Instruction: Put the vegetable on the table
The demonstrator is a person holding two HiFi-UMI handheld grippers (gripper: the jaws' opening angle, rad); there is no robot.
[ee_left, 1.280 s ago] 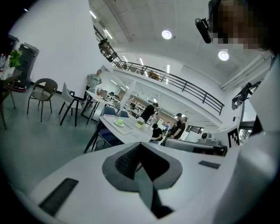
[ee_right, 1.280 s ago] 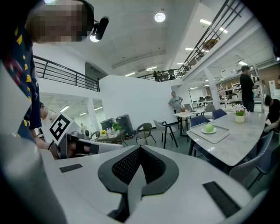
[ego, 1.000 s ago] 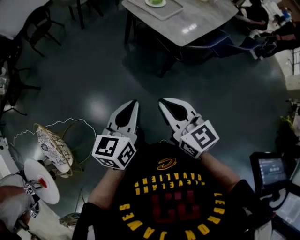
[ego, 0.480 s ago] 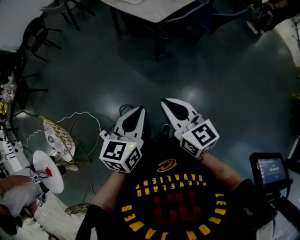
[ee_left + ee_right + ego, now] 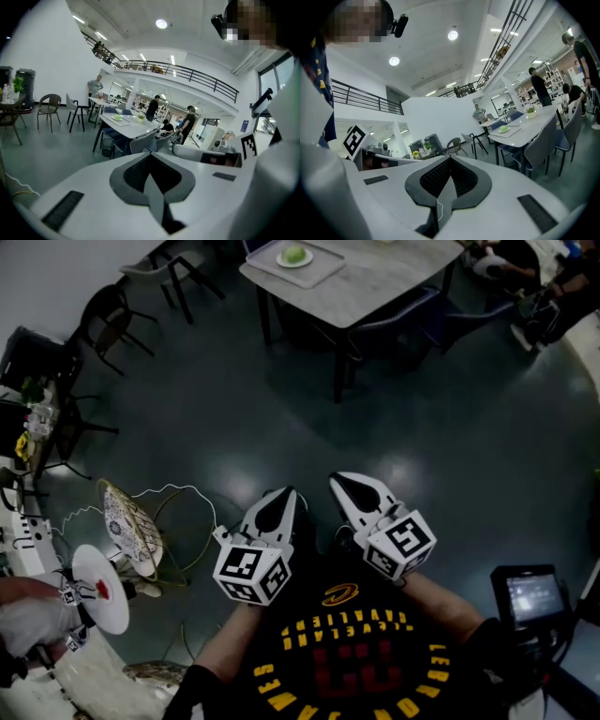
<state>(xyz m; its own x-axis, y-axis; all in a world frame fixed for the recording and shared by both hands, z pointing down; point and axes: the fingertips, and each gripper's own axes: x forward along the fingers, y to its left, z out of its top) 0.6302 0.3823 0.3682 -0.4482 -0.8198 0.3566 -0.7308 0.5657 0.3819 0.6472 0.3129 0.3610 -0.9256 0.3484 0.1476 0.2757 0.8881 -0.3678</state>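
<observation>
Grey floor [image 5: 281, 399]; distant table [image 5: 384, 282] carries the vegetable [image 5: 294, 255]; left gripper [image 5: 280, 495], right gripper [image 5: 341, 480] jaws closed.

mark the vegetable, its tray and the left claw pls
vegetable [image 5: 295, 254], head view, middle of its green top.
tray [image 5: 321, 265], head view, bare right part.
left claw [image 5: 284, 493], head view, shut tips.
</observation>
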